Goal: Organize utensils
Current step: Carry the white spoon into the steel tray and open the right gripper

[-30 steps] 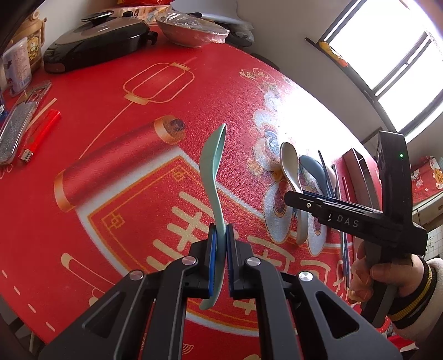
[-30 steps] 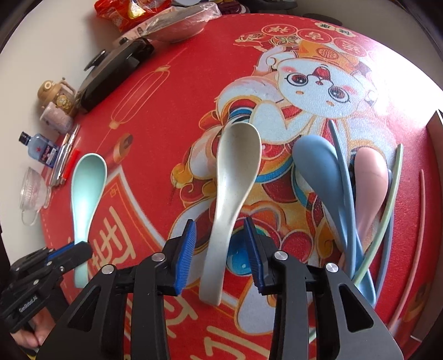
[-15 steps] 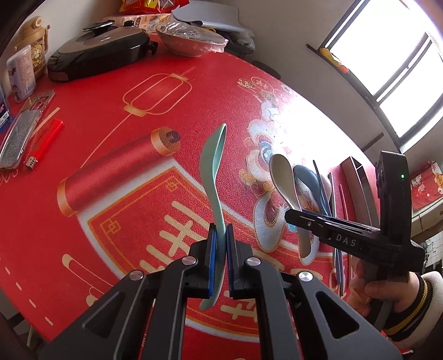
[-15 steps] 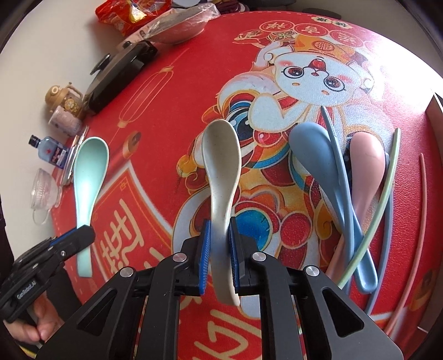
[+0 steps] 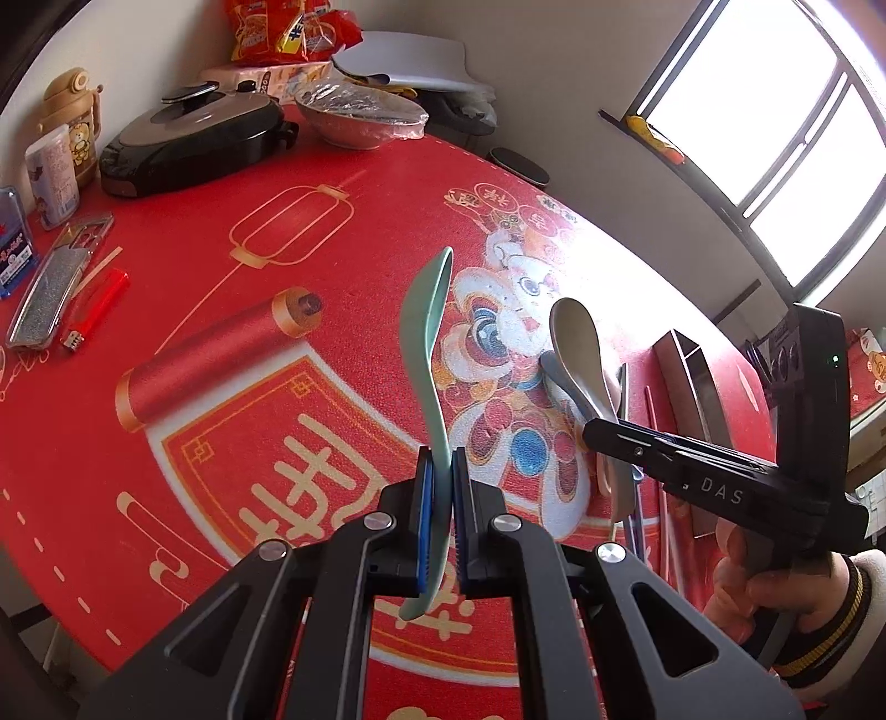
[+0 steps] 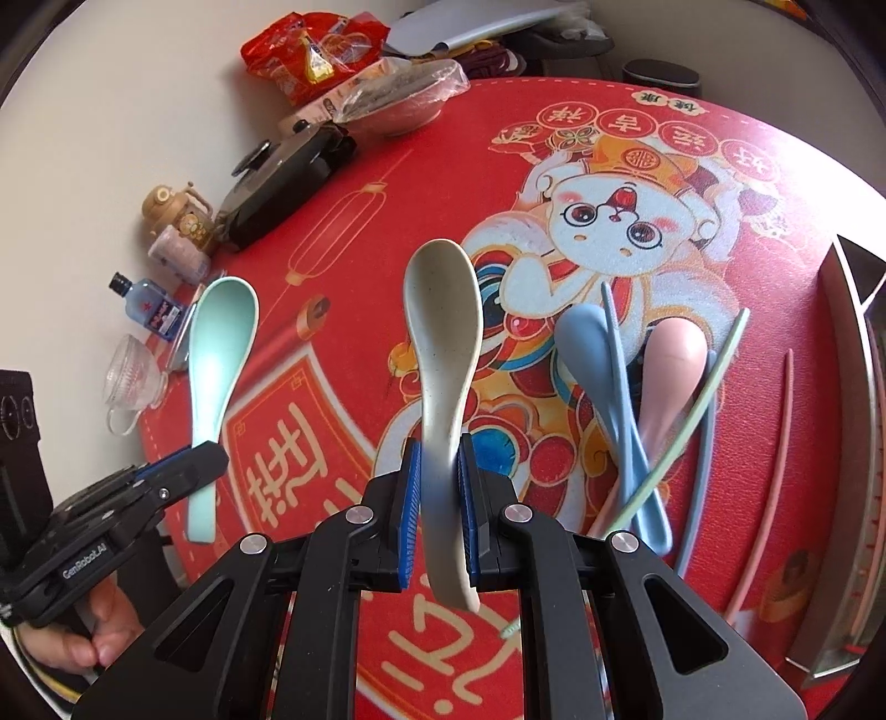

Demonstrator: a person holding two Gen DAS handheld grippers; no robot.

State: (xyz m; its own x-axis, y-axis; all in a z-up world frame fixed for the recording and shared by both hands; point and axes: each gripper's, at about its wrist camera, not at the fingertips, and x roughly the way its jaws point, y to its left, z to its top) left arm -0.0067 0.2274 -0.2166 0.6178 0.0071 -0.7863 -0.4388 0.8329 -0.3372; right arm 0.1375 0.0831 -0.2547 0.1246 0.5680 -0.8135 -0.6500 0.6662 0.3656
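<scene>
We hold the left hand-held gripper [image 5: 440, 515] closed tight on the handle of a mint green soup spoon [image 5: 429, 354]. The spoon stands on its edge between the blue pads [image 5: 423, 520], with its bowl pointing forward, above the red printed cloth of the bench [image 5: 232, 343].

Our right hand-held gripper [image 6: 440, 512] has just been closing, and its jaws now pinch the handle of a speckled beige soup spoon [image 6: 443, 332]. This spoon is clear of the cloth, bowl up and away from us, and the end of its handle hangs below the pads.

Just to the right of it, a small heap of utensils lies on the cloth over the cartoon rabbit print: a blue soup spoon [image 6: 581, 343], a pink soup spoon [image 6: 673, 360], and several thin chopsticks in blue [image 6: 617, 360], pale green [image 6: 714, 360] and pink [image 6: 778, 443], some crossing over the spoons. At the far right edge stands a metal utensil tray [image 6: 847, 354].

Along the far side of the bench we see a black electric pan [image 5: 194, 138], a wrapped bowl [image 5: 360, 119], red snack bags [image 5: 288, 27], a red lighter [image 5: 97, 307] and a small bottle [image 6: 147, 299].
</scene>
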